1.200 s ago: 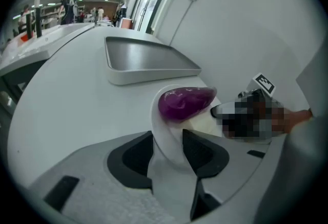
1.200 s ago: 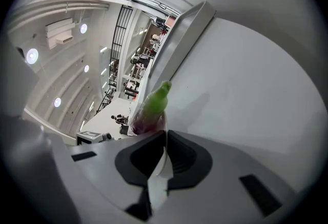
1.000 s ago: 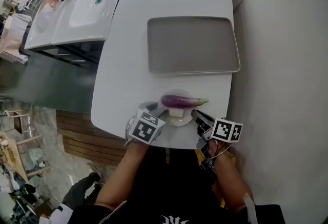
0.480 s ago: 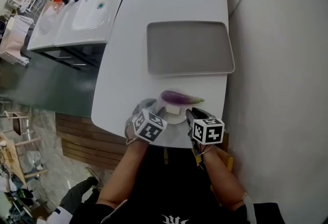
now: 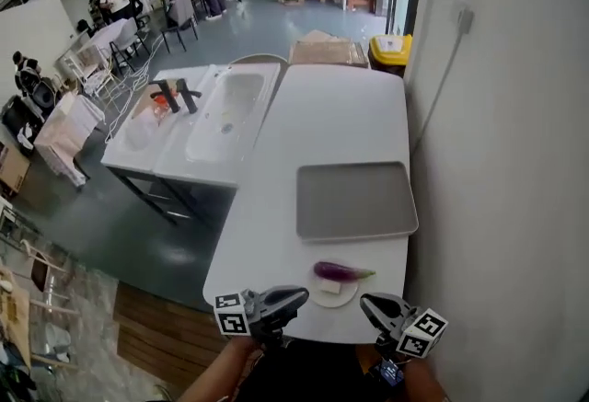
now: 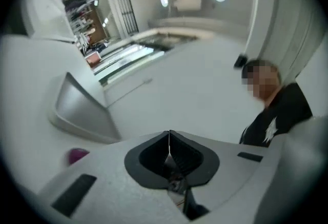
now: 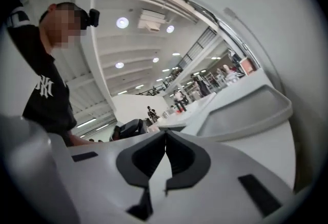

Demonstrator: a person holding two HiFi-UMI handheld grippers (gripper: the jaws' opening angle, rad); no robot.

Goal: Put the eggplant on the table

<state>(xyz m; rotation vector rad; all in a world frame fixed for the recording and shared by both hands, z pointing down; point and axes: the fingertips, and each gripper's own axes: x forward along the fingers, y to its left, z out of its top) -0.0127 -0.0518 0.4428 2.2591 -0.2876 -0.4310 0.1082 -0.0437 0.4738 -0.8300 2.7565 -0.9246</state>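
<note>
1. The eggplant [image 5: 342, 271] lies across a small white plate [image 5: 322, 298] at the near end of the white surface [image 5: 340, 115]. It sits between the grey tray [image 5: 357, 201] and my two grippers. Since it rests on the plate and not on the bare surface, I judge the task not yet done.
2. My left gripper [image 5: 296, 296] has its jaws pressed together with nothing between them. My right gripper [image 5: 373, 304] is the same, closed and empty. Both hang at the near edge, apart from the eggplant.
3. What is left, as I judge it: open one gripper, take the eggplant off the plate, and set it on bare surface. The strip left of the tray looks free.
4. The head view alone shows the whole layout, including the sink unit [image 5: 221, 120] beside the surface. The left gripper view shows the eggplant only as a purple blur low on the left. The right gripper view shows the tray but no eggplant.
</note>
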